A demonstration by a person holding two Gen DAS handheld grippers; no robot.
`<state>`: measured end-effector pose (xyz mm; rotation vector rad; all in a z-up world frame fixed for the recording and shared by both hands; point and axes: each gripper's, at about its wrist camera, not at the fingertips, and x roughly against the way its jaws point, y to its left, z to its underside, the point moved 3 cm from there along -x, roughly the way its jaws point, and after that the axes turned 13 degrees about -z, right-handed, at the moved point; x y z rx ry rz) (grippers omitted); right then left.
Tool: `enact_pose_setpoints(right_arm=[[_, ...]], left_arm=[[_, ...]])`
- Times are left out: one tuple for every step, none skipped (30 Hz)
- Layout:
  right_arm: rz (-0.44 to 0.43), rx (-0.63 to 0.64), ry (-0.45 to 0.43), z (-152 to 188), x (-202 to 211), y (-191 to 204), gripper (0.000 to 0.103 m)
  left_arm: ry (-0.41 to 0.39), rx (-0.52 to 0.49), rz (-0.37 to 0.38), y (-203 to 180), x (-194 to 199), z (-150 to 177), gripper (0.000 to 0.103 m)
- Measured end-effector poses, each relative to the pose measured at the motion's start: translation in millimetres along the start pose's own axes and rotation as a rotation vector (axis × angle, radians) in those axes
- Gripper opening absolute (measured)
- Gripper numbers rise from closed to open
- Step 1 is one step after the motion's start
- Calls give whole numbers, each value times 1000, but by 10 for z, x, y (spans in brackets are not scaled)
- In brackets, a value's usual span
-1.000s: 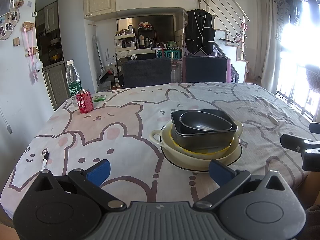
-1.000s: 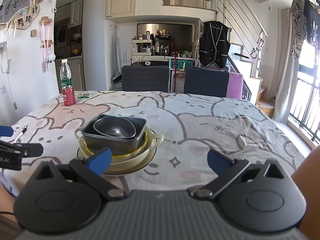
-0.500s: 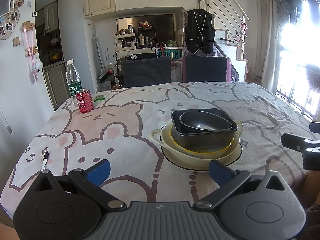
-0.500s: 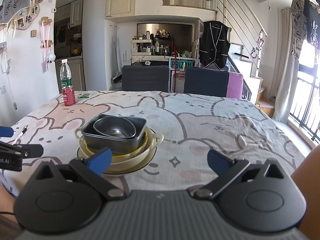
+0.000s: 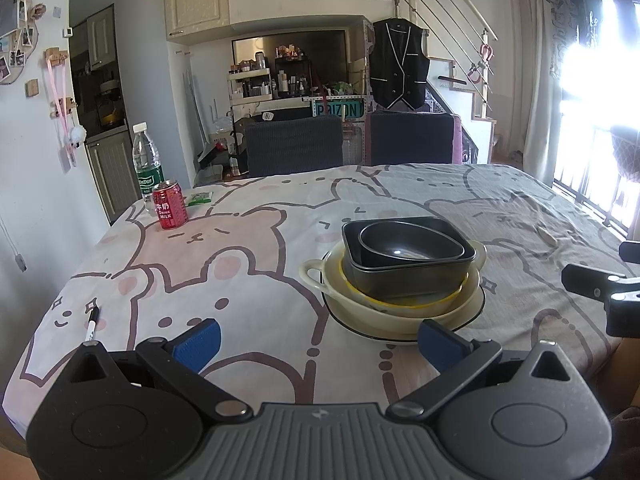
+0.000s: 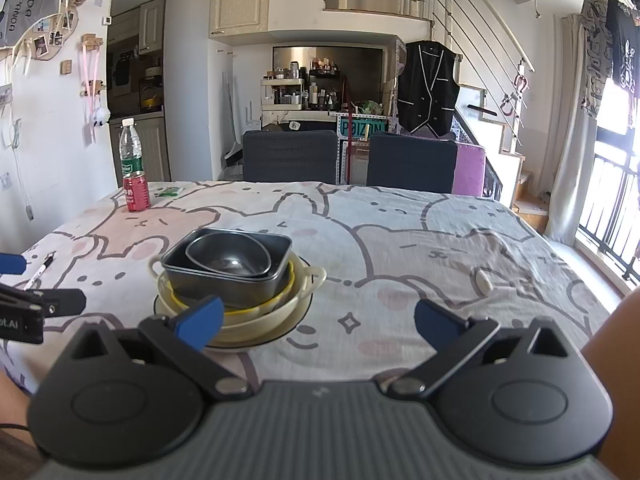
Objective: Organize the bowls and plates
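Ahead of the matt black plastic left tool (image 5: 316, 338), dark, dully gleaming metal pans (image 5: 404, 254) are seen nested in glossy cream ceramic dishes (image 5: 400, 312) on the soft printed cloth (image 5: 240, 264) covering the desk, with a shiny red can (image 5: 170, 205) farther off.

plate (image 5: 476, 312) mostly hidden under bowls (image 5: 404, 256).

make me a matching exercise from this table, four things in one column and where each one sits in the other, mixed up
Things:
1. oval dark bowl
2. red can
3. pen
4. yellow-rimmed bowl

Places:
A. near table edge, ahead of the left tongs
B. top of the stack, inside the dark rectangular pan
C. under the rectangular pan
D. in front of the water bottle

Pairs: 1-B, 2-D, 3-A, 4-C
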<state>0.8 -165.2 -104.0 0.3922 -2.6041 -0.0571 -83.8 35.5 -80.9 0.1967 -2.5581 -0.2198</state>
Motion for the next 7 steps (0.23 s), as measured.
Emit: enact_pose_setpoints(right_arm=[[0, 0, 0, 0, -1, 0, 103], [0, 0, 0, 1, 0, -1, 103], [0, -1, -1, 1, 0, -2, 103], [1, -1, 0, 4, -1, 2, 103], [2, -3, 0, 4, -2, 3, 103], [2, -4, 0, 4, -3, 4, 103], [2, -4, 0, 3, -4, 6, 103]], left_arm=[[0, 0, 0, 3, 0, 2, 103], [1, 0, 0, 3, 2, -10, 103], [3, 3, 0, 9, 0, -11, 103], [5, 6, 1, 17, -2, -11, 103], [7, 8, 1, 20, 0, -21, 103], [6, 10, 1, 24, 1, -22, 103], [5, 11, 1, 29, 4, -19, 103]])
